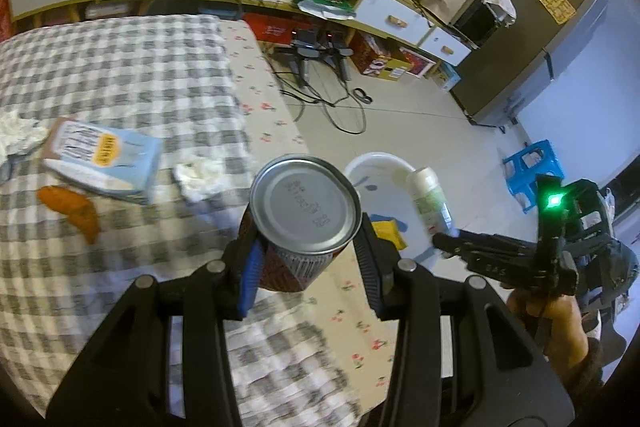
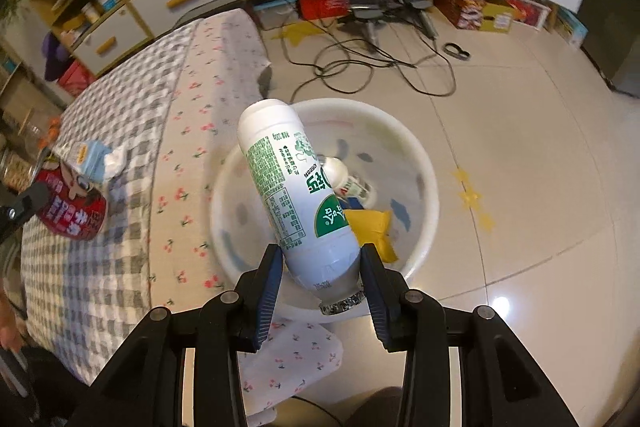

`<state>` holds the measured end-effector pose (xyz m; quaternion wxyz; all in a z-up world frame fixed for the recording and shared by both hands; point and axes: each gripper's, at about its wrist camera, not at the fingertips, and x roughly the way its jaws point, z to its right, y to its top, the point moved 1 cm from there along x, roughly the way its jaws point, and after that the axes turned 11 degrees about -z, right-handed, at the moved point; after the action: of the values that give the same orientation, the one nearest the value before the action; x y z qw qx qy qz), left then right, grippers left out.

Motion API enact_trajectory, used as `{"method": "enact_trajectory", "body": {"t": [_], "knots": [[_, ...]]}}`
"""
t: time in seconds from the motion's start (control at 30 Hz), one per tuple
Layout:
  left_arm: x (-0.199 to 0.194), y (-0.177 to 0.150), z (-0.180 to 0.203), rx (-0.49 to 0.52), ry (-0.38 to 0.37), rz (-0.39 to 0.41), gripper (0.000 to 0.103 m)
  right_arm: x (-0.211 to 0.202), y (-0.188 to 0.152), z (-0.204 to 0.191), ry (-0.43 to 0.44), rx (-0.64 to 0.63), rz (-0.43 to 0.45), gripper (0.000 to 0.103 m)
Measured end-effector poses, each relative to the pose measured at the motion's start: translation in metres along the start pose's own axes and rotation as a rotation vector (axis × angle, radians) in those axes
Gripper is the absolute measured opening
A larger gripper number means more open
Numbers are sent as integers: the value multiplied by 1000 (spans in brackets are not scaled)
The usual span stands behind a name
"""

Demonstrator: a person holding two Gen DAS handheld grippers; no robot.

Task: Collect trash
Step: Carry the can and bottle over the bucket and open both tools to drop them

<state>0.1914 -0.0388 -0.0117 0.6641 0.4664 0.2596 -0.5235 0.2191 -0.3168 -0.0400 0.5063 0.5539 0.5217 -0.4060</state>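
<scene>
Cylindrical metal can [image 1: 306, 199] tight in left gripper [image 1: 308, 239], smooth plastic bottle [image 2: 288, 179] tight in right gripper [image 2: 322, 253] over basin [image 2: 429, 187]

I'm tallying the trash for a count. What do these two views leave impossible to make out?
- Basin contents: right wrist view, the white bottle in the right gripper covers much of the inside.
- Can label: left wrist view, only the base faces the camera; the left gripper hides the sides.
- White wad: left wrist view, cut by the edge.
</scene>
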Motion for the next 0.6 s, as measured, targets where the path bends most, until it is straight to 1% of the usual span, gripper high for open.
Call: {"method": "enact_trajectory", "body": {"t": [0.03, 0.07, 0.33, 0.6], "knots": [[3, 1, 4, 5, -9, -2, 45, 0, 0, 3, 7, 11, -3, 60], [7, 3, 9, 10, -16, -6, 45, -1, -1, 6, 12, 20, 0, 70], [40, 10, 50, 74, -71, -41, 45, -8, -12, 24, -8, 35, -1, 71], [74, 15, 82, 165, -80, -69, 45, -20, -27, 51, -57, 37, 20, 71]]}}
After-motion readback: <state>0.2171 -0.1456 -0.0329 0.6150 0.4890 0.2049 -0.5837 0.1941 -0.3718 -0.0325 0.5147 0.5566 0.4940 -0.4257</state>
